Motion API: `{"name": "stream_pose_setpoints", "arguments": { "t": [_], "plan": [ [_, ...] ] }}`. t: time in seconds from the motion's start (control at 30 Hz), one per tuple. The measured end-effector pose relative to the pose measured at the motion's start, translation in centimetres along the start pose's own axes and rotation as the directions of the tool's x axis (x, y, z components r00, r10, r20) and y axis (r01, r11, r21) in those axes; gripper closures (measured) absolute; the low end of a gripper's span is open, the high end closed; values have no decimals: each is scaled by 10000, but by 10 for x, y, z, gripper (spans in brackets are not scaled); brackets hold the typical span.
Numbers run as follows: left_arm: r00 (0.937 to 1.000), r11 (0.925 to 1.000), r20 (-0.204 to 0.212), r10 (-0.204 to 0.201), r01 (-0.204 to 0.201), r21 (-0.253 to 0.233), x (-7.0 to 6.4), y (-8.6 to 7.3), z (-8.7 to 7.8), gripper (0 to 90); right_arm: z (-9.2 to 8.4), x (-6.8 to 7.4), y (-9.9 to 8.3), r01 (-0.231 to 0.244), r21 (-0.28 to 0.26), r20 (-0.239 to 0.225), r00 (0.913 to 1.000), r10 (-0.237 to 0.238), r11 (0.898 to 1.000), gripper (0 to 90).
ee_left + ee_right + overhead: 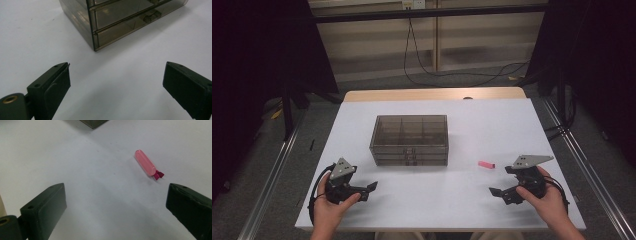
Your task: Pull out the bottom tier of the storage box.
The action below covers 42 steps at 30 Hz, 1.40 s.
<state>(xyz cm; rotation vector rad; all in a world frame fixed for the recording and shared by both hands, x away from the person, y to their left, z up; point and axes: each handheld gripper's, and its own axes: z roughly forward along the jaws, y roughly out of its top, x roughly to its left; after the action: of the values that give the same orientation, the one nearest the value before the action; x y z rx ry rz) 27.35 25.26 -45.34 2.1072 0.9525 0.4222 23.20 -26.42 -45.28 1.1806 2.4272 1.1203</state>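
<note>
In the high view, the left tool [371, 188] is held low over the near left part of the white tabletop [492, 125], its jaws spread wide with nothing between them, and the left hand [332, 207] grips it from behind, with the forearm coming in from the bottom edge. The right tool [496, 193] is at the near right, also wide open and empty, held by the right hand [547, 197]; the two tools point toward each other and are well apart. One smoky transparent drawer box [410, 140] stands at the middle of the tabletop, and one small pink object [486, 164] lies to its right, near the right tool but not touching it. In the left gripper view, the two black jaws stand far apart over bare tabletop [37, 37], and the corner of the drawer box [117, 20] is ahead, showing stacked drawers with small handles. In the right gripper view, the jaws are again far apart, holding nothing, and the pink object [145, 163], a rounded capsule shape with a darker red end, lies ahead on the tabletop [50, 150], a little to the right.
</note>
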Motion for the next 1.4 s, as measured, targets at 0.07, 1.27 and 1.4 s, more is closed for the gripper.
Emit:
{"name": "stream_pose_setpoints", "arguments": {
  "t": [0.07,1.27,1.4],
  "plan": [
    [9996,9999,-273,70,-73,-82,2,1,-1,79,0,0,0,3,6,12,10000,-3,10000,27],
    [9090,9445,-2665,3204,-2849,1635,-17,10,6,103,0,1,1,88,32,11,10000,-88,10000,27],
    [9000,9371,-2737,3392,-2976,1827,-16,10,5,103,0,2,1,104,52,14,9999,-104,9999,27]
  ]
}}
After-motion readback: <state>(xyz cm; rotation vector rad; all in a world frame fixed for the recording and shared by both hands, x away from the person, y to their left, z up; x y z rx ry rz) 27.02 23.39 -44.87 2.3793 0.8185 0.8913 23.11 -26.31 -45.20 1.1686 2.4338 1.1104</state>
